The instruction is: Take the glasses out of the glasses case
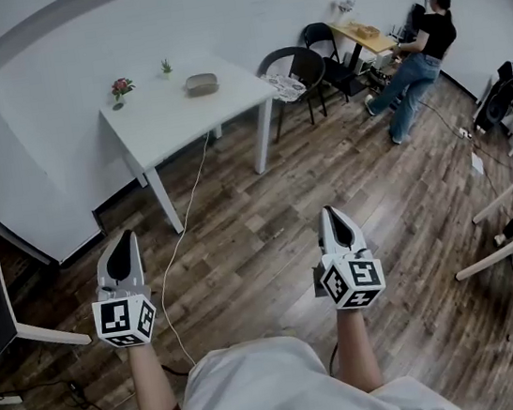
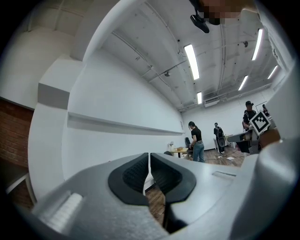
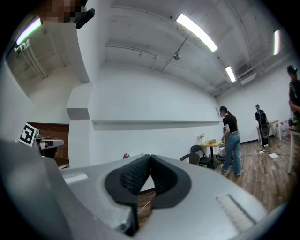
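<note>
A grey-beige glasses case (image 1: 202, 84) lies shut on the white table (image 1: 168, 117) far ahead, well out of reach of both grippers. No glasses show. My left gripper (image 1: 123, 249) hangs over the wood floor at lower left, jaws pressed together with nothing between them; in the left gripper view its black pads (image 2: 136, 176) meet at the tip. My right gripper (image 1: 334, 218) is level with it at lower right, also shut and empty, its pads (image 3: 161, 180) touching in the right gripper view. Both point toward the table.
On the table stand a small pink flower vase (image 1: 120, 89) and a tiny green plant (image 1: 166, 67). A white cable (image 1: 186, 209) trails from the table across the floor. A black chair (image 1: 298, 72) stands right of the table. A person (image 1: 416, 58) works at a far desk.
</note>
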`<state>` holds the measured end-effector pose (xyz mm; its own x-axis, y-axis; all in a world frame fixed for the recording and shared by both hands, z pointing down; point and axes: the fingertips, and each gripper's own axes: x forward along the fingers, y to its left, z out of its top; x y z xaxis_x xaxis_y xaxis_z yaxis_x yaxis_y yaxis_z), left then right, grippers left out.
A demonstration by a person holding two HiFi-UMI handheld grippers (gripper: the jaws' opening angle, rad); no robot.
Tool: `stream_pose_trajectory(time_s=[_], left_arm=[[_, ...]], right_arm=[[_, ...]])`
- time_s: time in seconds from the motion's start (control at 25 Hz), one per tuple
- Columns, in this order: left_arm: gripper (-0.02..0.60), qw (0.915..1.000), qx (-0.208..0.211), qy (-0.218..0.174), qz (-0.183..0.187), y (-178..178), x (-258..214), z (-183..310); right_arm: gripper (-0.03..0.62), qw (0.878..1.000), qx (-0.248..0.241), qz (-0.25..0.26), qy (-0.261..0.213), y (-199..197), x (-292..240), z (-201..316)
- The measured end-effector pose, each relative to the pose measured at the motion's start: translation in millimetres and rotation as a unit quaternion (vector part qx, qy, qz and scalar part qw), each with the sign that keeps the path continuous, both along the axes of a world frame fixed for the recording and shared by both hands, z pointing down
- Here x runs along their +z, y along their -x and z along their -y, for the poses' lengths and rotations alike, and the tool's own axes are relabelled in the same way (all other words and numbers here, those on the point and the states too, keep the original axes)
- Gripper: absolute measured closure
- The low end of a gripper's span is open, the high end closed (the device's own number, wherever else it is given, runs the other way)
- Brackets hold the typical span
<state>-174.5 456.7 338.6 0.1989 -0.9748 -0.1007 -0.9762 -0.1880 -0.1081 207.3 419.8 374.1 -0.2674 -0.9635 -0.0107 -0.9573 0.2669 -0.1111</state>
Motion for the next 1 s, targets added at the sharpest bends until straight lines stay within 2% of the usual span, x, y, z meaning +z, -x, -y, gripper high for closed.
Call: stream_pose_trajectory(time_s=[0.2, 0.28, 0.44, 1.0], left_arm=[[0.563, 1.0000, 0.005, 0.000, 0.003, -2.2, 0.2, -0.8], [0.526, 1.0000, 0.007, 0.003, 0.003, -3.0, 1.5, -0.6], [0.495, 0.9999, 0.011, 0.005, 0.001, -3.3, 2.7, -0.4], [0.494, 0.9999, 0.010, 0.006, -0.001, 4.9, 5.3, -4.0]], right_arm=[[0.591, 1.000, -0.008, 0.002, -0.001, 5.1, 0.6, -1.5], [0.591, 1.000, -0.009, 0.002, 0.000, 5.3, 1.4, -1.6], [0.591, 1.000, -0.009, 0.002, 0.001, 6.7, 2.8, -2.2], [0.591, 1.000, -0.016, -0.005, 0.004, 20.4, 4.4, -4.0]])
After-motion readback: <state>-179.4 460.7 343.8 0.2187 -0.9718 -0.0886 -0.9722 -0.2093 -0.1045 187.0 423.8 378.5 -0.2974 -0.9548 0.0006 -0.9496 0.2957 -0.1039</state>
